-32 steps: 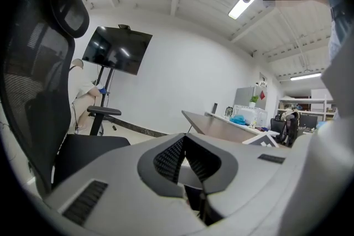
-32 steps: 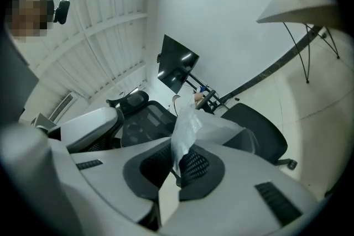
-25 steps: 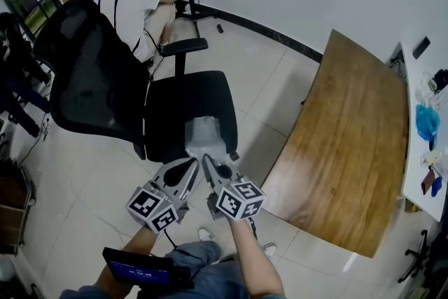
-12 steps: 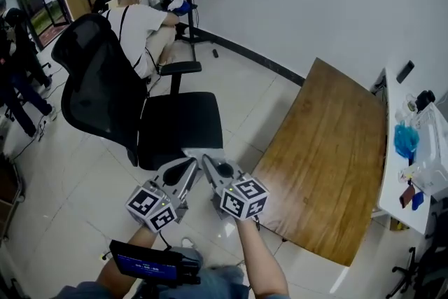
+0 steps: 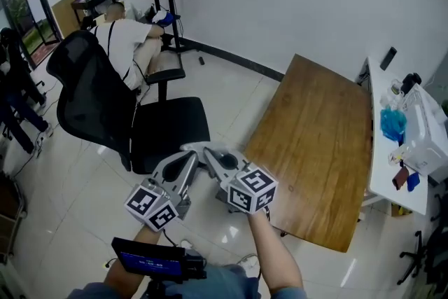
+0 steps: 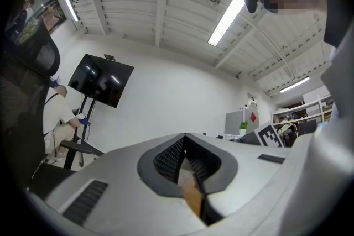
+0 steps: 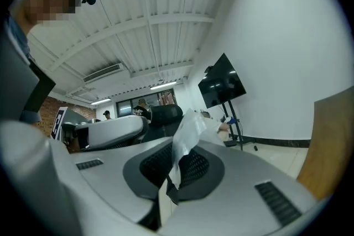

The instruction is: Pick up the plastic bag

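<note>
- Bare tiled floor (image 5: 231,91) runs from 11 to 1 o'clock. The wooden tabletop (image 5: 315,143) has its edge close at 3 o'clock.
- The office chair (image 5: 168,126) stands at 10 o'clock, just beyond your grippers.
- Your left gripper (image 5: 193,154) and right gripper (image 5: 206,149), tips side by side at 6 o'clock, both pinch the plastic bag (image 7: 187,130).
- The grippers hide most of the bag.

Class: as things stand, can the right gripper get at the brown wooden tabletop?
Probably yes to reach: the right gripper hangs just beside the brown wooden tabletop, nothing between. But its jaws are shut on the clear plastic bag.
</note>
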{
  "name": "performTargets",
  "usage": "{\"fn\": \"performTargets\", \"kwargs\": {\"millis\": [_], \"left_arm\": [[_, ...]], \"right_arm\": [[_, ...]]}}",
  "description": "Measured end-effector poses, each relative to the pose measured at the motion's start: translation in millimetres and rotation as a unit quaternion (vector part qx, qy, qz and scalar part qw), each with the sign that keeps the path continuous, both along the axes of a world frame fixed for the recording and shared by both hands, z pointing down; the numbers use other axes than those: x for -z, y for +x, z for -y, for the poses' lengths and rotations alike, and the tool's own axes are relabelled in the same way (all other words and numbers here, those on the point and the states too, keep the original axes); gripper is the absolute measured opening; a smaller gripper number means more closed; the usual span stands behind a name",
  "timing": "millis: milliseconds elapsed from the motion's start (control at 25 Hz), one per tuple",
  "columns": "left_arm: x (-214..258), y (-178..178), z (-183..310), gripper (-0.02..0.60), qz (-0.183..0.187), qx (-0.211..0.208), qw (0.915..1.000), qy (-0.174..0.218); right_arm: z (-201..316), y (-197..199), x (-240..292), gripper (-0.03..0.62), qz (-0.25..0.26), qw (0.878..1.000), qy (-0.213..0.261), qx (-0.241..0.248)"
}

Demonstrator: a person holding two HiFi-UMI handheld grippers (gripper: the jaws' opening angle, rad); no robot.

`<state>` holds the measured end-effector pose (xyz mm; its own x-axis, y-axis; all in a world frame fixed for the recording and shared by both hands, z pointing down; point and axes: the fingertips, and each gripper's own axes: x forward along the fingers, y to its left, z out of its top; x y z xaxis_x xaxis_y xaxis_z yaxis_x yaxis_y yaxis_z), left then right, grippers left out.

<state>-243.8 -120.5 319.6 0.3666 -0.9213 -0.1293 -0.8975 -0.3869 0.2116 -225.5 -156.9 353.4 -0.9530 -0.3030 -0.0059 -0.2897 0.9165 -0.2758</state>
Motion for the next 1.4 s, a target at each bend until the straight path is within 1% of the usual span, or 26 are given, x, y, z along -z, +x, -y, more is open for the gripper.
{"fn": "performTargets", "kwargs": {"millis": [280,440,520,840,1000,1240,1400], "left_arm": [[20.1,38.7,-1.5,0.002,-0.005,-0.018,0.9996,0.019],[28.6,66.9,1.9,0.001,-0.008,-0.037,0.9990,0.026],[31.7,82.3,3.2,0.000,-0.006,-0.049,0.9984,0.029],[32.3,141.3,9.3,0.000,0.009,-0.087,0.9957,0.029],[28.9,178.2,11.8,0.000,0.013,-0.113,0.9932,0.027],[21.6,215.8,16.9,0.002,0.017,-0.136,0.9904,0.018],[15.6,243.9,21.6,0.001,0.019,-0.153,0.9880,0.010]], "right_arm": [[-8.3,54.7,21.0,0.001,-0.005,1.000,0.030,0.001],[-13.3,89.6,24.1,0.001,-0.029,0.998,0.055,0.004],[-15.5,107.3,25.3,0.001,-0.034,0.998,0.061,0.006],[-12.8,174.9,30.5,0.001,-0.024,0.998,0.060,-0.025],[-11.4,208.7,25.2,0.001,-0.020,0.998,0.052,-0.043],[-5.7,260.7,16.0,0.000,-0.017,0.996,0.038,-0.075],[-2.4,294.6,7.1,0.000,-0.010,0.995,0.020,-0.099]]}}
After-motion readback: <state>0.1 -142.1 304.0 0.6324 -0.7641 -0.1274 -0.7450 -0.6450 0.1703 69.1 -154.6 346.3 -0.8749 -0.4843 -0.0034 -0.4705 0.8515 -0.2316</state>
